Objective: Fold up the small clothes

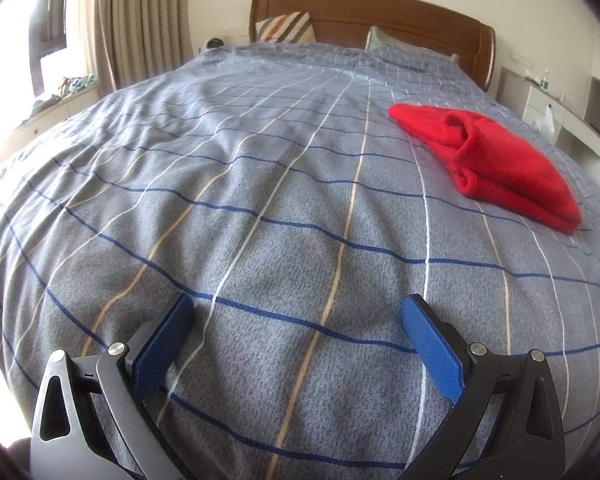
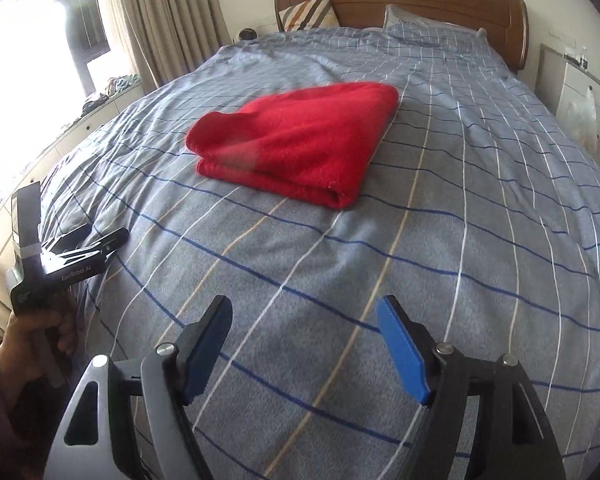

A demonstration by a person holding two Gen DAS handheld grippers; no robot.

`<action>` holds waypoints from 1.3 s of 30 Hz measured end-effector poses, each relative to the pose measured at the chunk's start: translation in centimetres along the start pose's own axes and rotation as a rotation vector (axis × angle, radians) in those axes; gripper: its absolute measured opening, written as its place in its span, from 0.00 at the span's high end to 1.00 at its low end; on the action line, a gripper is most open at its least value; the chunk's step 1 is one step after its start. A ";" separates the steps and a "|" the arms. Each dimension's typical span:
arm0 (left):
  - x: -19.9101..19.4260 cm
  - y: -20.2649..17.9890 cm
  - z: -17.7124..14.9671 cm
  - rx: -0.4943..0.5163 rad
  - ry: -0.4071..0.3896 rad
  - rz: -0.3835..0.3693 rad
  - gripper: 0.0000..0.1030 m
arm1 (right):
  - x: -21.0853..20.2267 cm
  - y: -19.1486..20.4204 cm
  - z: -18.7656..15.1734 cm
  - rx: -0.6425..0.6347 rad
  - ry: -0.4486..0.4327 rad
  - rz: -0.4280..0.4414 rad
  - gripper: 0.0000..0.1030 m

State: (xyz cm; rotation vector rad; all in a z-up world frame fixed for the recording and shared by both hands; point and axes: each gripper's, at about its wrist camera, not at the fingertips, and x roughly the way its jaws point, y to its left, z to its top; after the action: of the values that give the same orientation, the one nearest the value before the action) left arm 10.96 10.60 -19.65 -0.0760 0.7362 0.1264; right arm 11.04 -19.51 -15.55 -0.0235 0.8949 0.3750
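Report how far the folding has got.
Done, by the look of it: the red garment lies folded in a compact stack on the bed. In hand: nothing; the left gripper and right gripper both stand open and empty, well short of it. Left: no other clothes show on the bed, so perhaps only tidying its looser rolled edge.

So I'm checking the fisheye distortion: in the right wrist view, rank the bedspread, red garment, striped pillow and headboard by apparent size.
1. Bedspread
2. Red garment
3. Headboard
4. Striped pillow
The headboard and pillow are farthest, so they look smaller than they are.
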 end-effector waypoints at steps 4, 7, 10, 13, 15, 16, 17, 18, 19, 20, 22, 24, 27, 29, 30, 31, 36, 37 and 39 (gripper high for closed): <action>0.0 0.0 0.0 0.000 0.001 0.000 0.00 | 0.5 -0.5 -1.2 0.035 0.009 -0.004 0.27; -0.3 0.5 0.8 -0.036 0.069 -0.046 0.01 | 0.5 -0.7 -1.5 0.049 0.002 -0.003 0.27; -1.2 2.4 3.6 -0.228 0.075 -0.315 0.01 | 0.3 -1.2 -0.6 0.054 -0.007 0.005 0.27; 0.9 2.6 8.6 -0.336 0.119 -0.484 0.01 | 0.5 -2.8 1.7 0.105 -0.035 0.025 0.26; 3.0 1.2 12.2 -0.324 0.157 -0.561 0.01 | 1.2 -4.3 4.1 0.172 -0.054 0.047 0.26; 4.4 0.2 13.9 -0.300 0.183 -0.597 0.01 | 1.5 -5.0 5.4 0.211 -0.072 0.069 0.26; 5.9 -1.0 15.3 -0.273 0.222 -0.628 0.01 | 1.9 -5.7 6.8 0.251 -0.090 0.096 0.26; 7.5 -2.5 16.2 -0.249 0.274 -0.660 0.01 | 2.4 -6.5 8.3 0.293 -0.104 0.119 0.23; 9.2 -3.8 16.8 -0.232 0.327 -0.675 0.02 | 3.2 -7.2 9.8 0.333 -0.111 0.139 0.20; 10.7 -4.7 17.2 -0.224 0.365 -0.649 0.02 | 4.2 -7.9 11.1 0.370 -0.103 0.160 0.18; 13.0 -5.9 17.5 -0.204 0.414 -0.539 0.02 | 6.8 -9.2 13.5 0.436 -0.069 0.183 0.18; 14.5 -6.8 17.3 -0.179 0.450 -0.474 0.02 | 9.4 -10.3 15.2 0.488 -0.023 0.197 0.18; 15.0 -7.8 17.3 -0.165 0.453 -0.452 0.01 | 13.2 -11.2 16.3 0.577 0.041 0.285 0.19; 14.8 -8.7 17.2 -0.175 0.452 -0.508 0.02 | 15.7 -11.0 16.4 0.623 0.107 0.371 0.28; 14.7 -9.2 17.1 -0.170 0.455 -0.547 0.08 | 16.5 -10.6 16.5 0.609 0.139 0.356 0.42; 14.7 -10.0 17.0 -0.143 0.459 -0.576 0.48 | 16.8 -9.9 16.7 0.560 0.151 0.294 0.47; 12.5 -12.3 17.1 0.043 0.372 -0.487 0.82 | 13.9 -1.7 18.5 0.047 0.052 -0.083 0.71; 11.8 -12.0 17.6 0.049 0.346 -0.488 0.82 | 13.0 -0.1 18.6 -0.038 0.020 -0.120 0.72; 9.3 -11.0 18.9 0.057 0.278 -0.503 0.82 | 10.7 1.9 18.9 -0.112 -0.054 -0.130 0.72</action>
State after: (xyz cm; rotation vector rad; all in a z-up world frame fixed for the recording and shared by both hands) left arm 31.85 2.66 -11.68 -0.2249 0.9762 -0.3924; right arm 30.80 -11.12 -11.60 -0.1727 0.8137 0.3025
